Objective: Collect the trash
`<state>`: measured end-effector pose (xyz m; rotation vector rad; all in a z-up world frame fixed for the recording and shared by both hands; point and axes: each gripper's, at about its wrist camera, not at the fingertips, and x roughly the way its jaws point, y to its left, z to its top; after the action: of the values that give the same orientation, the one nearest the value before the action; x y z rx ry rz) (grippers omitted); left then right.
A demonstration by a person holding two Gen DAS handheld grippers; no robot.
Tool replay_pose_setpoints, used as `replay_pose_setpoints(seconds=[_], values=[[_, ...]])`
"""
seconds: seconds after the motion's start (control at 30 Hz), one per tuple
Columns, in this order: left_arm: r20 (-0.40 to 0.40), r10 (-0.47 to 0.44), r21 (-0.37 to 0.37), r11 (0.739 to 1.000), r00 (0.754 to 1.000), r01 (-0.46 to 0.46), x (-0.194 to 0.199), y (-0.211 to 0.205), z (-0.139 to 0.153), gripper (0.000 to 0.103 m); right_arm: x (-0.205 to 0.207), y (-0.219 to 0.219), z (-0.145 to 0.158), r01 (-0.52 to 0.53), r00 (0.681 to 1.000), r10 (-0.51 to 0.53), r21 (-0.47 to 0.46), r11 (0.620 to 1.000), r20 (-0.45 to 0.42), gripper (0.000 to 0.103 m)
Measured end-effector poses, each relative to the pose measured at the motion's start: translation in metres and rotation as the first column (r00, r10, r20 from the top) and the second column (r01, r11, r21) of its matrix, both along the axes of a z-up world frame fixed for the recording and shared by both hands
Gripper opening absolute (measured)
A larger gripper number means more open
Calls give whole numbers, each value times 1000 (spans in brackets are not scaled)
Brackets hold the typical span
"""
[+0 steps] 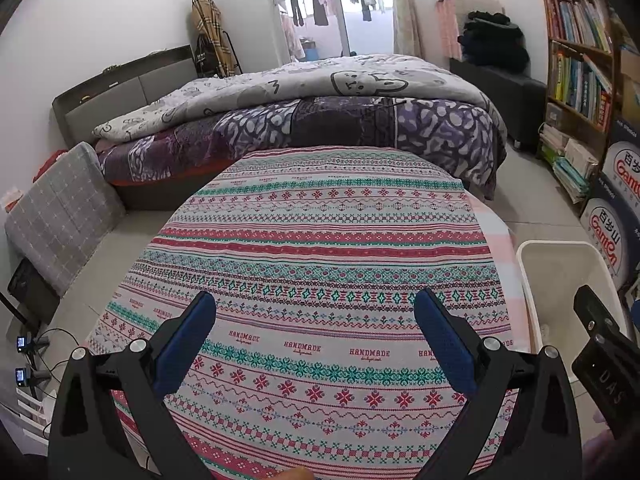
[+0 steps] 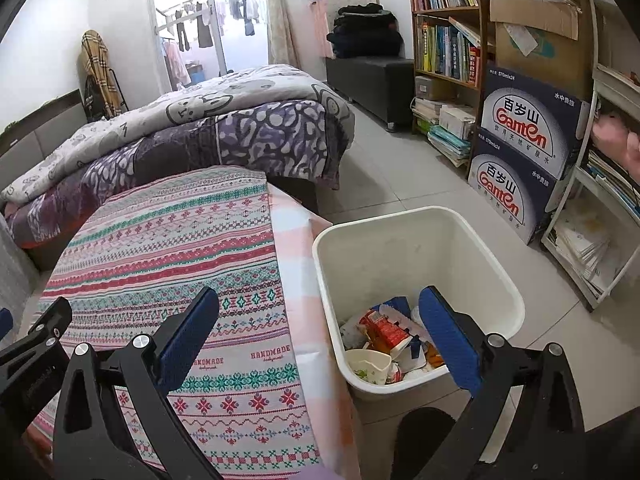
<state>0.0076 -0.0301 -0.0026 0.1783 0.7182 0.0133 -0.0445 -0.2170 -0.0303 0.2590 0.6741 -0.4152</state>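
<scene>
A white plastic bin [image 2: 496, 272] stands on the floor to the right of the table; it also shows in the left wrist view [image 1: 560, 280]. Inside it lies trash: a red carton [image 2: 382, 330], a paper cup [image 2: 368, 364] and wrappers. My right gripper [image 2: 320, 320] is open and empty, above the table's right edge and the bin's near rim. My left gripper [image 1: 316, 320] is open and empty over the patterned tablecloth [image 1: 320, 220]. No trash shows on the tablecloth.
A bed with quilts [image 1: 320, 112] stands behind the table. A bookshelf [image 2: 444, 40] and stacked water boxes [image 2: 524, 148] line the right wall. A grey cushion [image 1: 60, 216] and cables lie on the floor at the left.
</scene>
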Motion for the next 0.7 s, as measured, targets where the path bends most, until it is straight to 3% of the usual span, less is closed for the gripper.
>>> replay_pose_setpoints(seconds=[0.5,0.7], values=[[-15,13,11,1000,1000,-12,1,0,-6,97,2,1,-5,-26,999,26,2,1000,-24,96],[-2,-26,8,1000,1000,26,0,-3,-7,95,4,-3,-8,-21,999,22,15,1000,-39,96]])
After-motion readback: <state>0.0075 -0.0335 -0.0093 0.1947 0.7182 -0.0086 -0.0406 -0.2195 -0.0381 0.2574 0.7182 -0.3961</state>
